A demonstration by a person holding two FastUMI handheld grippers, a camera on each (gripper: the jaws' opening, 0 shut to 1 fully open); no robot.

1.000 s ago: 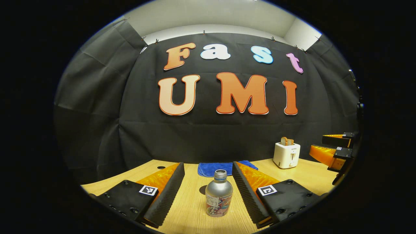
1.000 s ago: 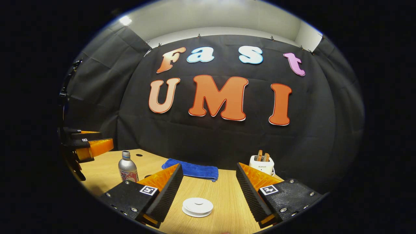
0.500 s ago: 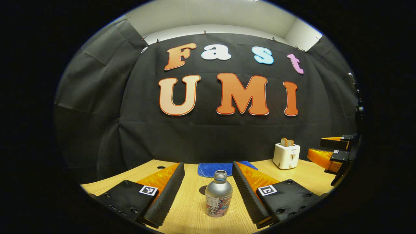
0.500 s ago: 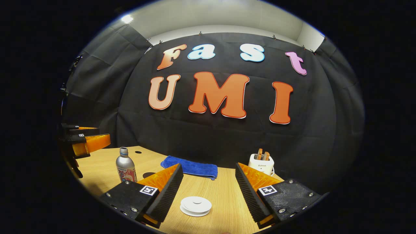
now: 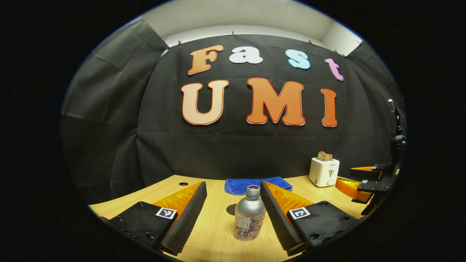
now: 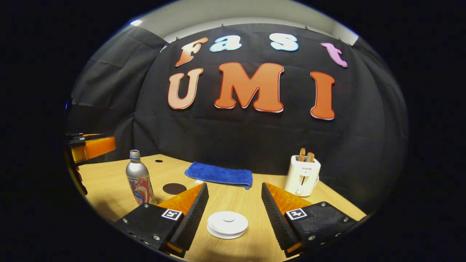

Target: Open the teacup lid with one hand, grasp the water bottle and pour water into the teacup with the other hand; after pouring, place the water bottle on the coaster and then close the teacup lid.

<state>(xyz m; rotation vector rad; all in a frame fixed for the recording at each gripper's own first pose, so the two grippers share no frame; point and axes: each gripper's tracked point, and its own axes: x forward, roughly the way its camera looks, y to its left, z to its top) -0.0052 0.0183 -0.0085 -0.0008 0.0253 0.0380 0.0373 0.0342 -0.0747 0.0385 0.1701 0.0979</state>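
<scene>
Both grippers lined up, nothing grasped yet.

Your left gripper (image 5: 233, 218) has its fingers spread wide and empty, straddling the water bottle (image 5: 249, 214), which stands upright and uncapped on the table (image 5: 214, 233), nearer the right finger, apparently untouched. That centres it for a side grasp. Your right gripper (image 6: 233, 220) is equally wide and empty, with the white teacup lid (image 6: 227, 224) between its fingers, likely set for the knob. The dark round coaster (image 6: 174, 188) sits just right of the bottle, handy for set-down. Blue towel (image 6: 219, 174) and toaster (image 6: 301, 175) stand farther back.
</scene>
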